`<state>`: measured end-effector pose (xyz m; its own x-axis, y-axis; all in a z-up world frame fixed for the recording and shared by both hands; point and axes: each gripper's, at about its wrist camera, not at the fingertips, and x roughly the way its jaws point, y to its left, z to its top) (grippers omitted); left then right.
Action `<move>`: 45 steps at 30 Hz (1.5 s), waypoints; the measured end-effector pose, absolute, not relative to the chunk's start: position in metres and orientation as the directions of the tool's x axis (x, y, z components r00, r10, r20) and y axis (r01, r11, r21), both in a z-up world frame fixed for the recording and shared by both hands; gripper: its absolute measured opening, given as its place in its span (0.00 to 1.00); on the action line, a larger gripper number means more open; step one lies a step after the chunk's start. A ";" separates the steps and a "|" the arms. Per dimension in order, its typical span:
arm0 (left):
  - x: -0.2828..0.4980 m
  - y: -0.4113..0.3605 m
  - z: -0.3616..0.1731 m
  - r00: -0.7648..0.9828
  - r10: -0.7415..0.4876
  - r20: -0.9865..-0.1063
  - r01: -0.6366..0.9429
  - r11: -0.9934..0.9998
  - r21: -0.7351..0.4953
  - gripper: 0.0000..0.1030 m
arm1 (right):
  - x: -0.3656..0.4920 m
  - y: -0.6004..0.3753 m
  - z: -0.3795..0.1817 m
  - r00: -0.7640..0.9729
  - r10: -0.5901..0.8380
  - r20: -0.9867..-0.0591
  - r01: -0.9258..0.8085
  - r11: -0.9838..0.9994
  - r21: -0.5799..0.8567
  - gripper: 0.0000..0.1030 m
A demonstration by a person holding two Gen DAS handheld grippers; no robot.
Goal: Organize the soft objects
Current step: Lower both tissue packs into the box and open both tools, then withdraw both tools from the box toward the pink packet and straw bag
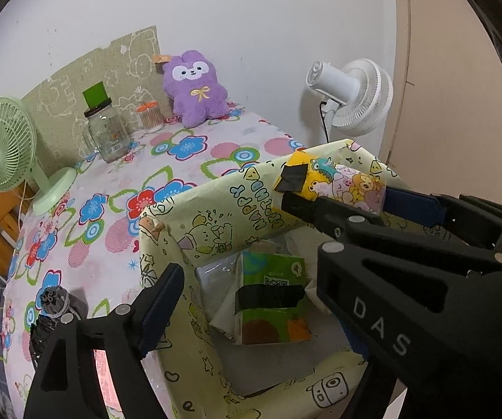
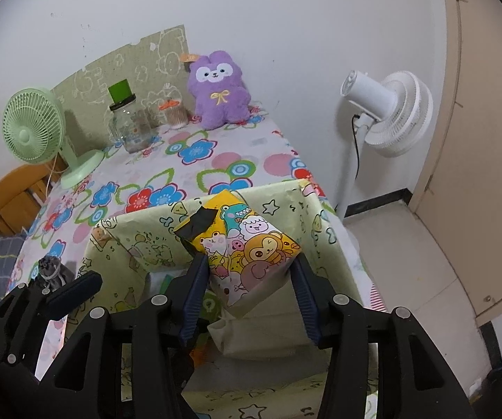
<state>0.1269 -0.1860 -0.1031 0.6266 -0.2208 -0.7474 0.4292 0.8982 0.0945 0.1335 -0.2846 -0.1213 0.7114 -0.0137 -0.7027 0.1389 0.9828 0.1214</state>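
A: Holding that yellow pack (image 2: 247, 244) well enough — the right gripper (image 2: 251, 282) has it squeezed between both fingers, above the box (image 1: 216, 195).

B: And the left gripper (image 1: 247, 276)?

A: Fingers spread wide, nothing in them, hanging over the box's near left corner. I'd keep it out of the way. The green pack (image 1: 272, 300) already lies inside, leaning a bit, so I reckon the yellow one wants lowering beside it, flat, before the fingers let go. It's soft and tilted now; a drop from here might land it on the rim.

B: What's it all standing on?

A: A table (image 1: 118, 188) with a flowered cloth; the box sits at its near right corner. A dark bundle (image 1: 55, 303) lies just left of the box. Farther back, a green fan (image 1: 3, 153) at the left edge, a jar (image 1: 106, 132), a small tub (image 1: 150, 117), then a purple plush (image 1: 198, 87) against the wall. A white fan (image 1: 352, 97) stands on the floor past the right edge.
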 end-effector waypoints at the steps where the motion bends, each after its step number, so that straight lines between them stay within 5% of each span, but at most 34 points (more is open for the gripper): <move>1: 0.128 -0.186 -0.103 0.627 -0.220 -0.747 0.428 0.899 0.095 0.83 | 0.134 -0.284 -0.122 0.709 -0.011 -0.705 0.136 0.983 0.122 0.52; 11: 0.133 -0.187 -0.103 0.612 -0.210 -0.762 0.423 0.901 0.092 0.86 | 0.134 -0.286 -0.124 0.694 0.002 -0.720 0.132 0.983 0.130 0.74; 45: 0.075 -0.154 -0.056 0.702 -0.242 -0.670 0.413 0.905 0.105 0.94 | 0.068 -0.248 -0.077 0.775 -0.059 -0.629 0.139 0.987 0.078 0.78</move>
<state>0.0749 -0.1538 -0.0562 0.7018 -0.2425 -0.6698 0.4127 0.9048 0.1049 0.0683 -0.2480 -0.0774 0.7752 -0.0593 -0.6290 0.1389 0.9872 0.0781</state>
